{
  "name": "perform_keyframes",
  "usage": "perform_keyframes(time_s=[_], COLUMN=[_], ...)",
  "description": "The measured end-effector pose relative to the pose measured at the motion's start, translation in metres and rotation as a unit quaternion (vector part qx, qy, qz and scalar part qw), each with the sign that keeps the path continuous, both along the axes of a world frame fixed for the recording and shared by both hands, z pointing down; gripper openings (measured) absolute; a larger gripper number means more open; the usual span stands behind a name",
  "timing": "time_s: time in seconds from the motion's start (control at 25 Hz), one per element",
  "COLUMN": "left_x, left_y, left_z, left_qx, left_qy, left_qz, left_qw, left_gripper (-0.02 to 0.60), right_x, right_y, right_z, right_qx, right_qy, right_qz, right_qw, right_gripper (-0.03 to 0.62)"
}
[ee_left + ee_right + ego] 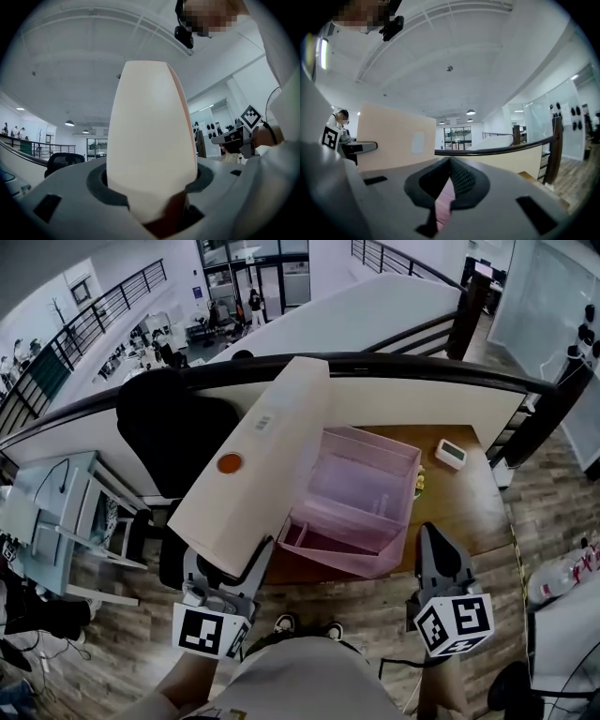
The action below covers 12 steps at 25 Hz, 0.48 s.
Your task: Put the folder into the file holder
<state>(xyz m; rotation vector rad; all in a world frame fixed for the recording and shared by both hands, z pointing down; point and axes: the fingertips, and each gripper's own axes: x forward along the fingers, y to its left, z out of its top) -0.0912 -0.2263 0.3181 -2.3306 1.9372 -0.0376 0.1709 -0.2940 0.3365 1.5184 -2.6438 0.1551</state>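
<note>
A cream folder [267, 451] with a round orange sticker stands tilted, and its top leans away over the table's far edge. My left gripper [228, 565] is shut on its lower end; in the left gripper view the folder [150, 140] rises from between the jaws of the left gripper [152, 199]. The pink translucent file holder [370, 442] sits on the wooden table [469, 512], just right of the folder. My right gripper [433, 538] hovers by the holder's near right corner, shut and holding nothing. The right gripper view shows the folder [393, 136] to the left of the right gripper [450, 163].
A small white device [451, 454] lies on the table behind the holder. A black office chair [169, 427] stands to the left, under the folder. A dark curved railing [403, 364] runs behind the table. A white desk [56, 502] is at far left.
</note>
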Motion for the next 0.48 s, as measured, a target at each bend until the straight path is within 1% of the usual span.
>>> perform_keyframes(time_s=[0.08, 0.16, 0.28, 0.36, 0.4, 0.48], left_x=[-0.003, -0.005, -0.011, -0.013, -0.012, -0.009], left_y=[-0.003, -0.005, -0.008, -0.009, -0.010, -0.012], left_z=[-0.002, -0.002, -0.008, -0.014, -0.016, -0.020], left_qx=[-0.004, -0.017, -0.043, -0.065, -0.077, -0.100], left_qy=[-0.001, 0.000, 0.006, -0.006, -0.021, -0.056], left_qz=[0.013, 0.034, 0.085, 0.129, 0.152, 0.197], left_qw=[0.9999, 0.9993, 0.9954, 0.9895, 0.9851, 0.9737], left_gripper=[0.305, 0.302, 0.301, 0.301, 0.301, 0.302], right_x=[-0.004, -0.007, -0.007, -0.005, -0.004, -0.002], right_y=[-0.002, -0.002, -0.003, -0.002, -0.002, -0.001], right_z=[0.000, 0.002, 0.004, 0.006, 0.006, 0.007], right_qx=[0.000, -0.002, -0.006, -0.008, -0.010, -0.013], right_qy=[-0.001, -0.003, 0.000, 0.000, 0.000, 0.000], right_qz=[0.004, 0.007, 0.016, 0.023, 0.025, 0.030], right_qw=[1.000, 1.000, 1.000, 1.000, 1.000, 0.999], right_gripper=[0.003, 0.003, 0.003, 0.003, 0.003, 0.003])
